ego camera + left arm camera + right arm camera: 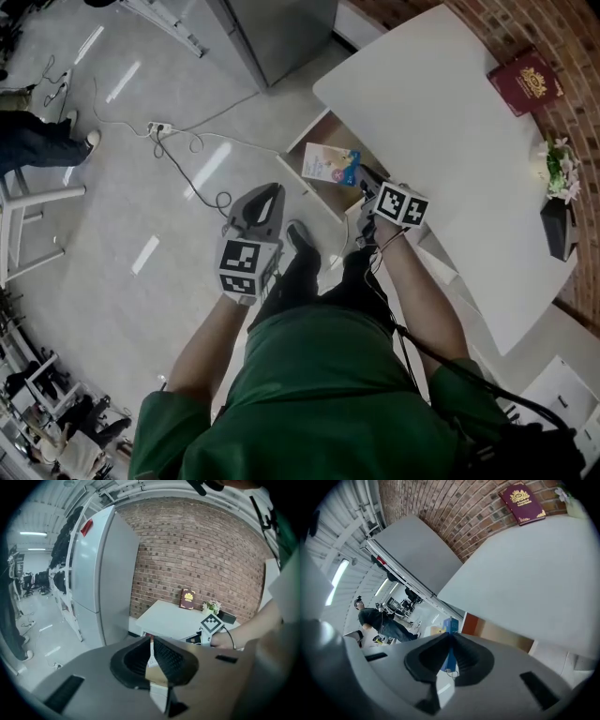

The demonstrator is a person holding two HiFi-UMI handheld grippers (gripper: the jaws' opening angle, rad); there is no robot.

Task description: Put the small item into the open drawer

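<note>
The right gripper [367, 200], jaws nearly closed on a thin blue tag [449, 662] held lengthwise, hangs at the open drawer's [322, 134] front corner, nearer than the closed, seemingly empty left gripper [273, 192].

Rough brick wall [197, 550]; smooth matt tabletop [450, 141]; glossy floor [122, 187].

The white desk [450, 141] stands against a brick wall [562, 37]. A maroon book [525, 82] lies flat at its 1 o'clock corner. At 3 o'clock stands a small pot of flowers [560, 171]. Just beside it, toward 4 o'clock, is a dark object [555, 228], perhaps a box. At 9 o'clock the open drawer [339, 192] holds a colourful booklet [331, 164].
</note>
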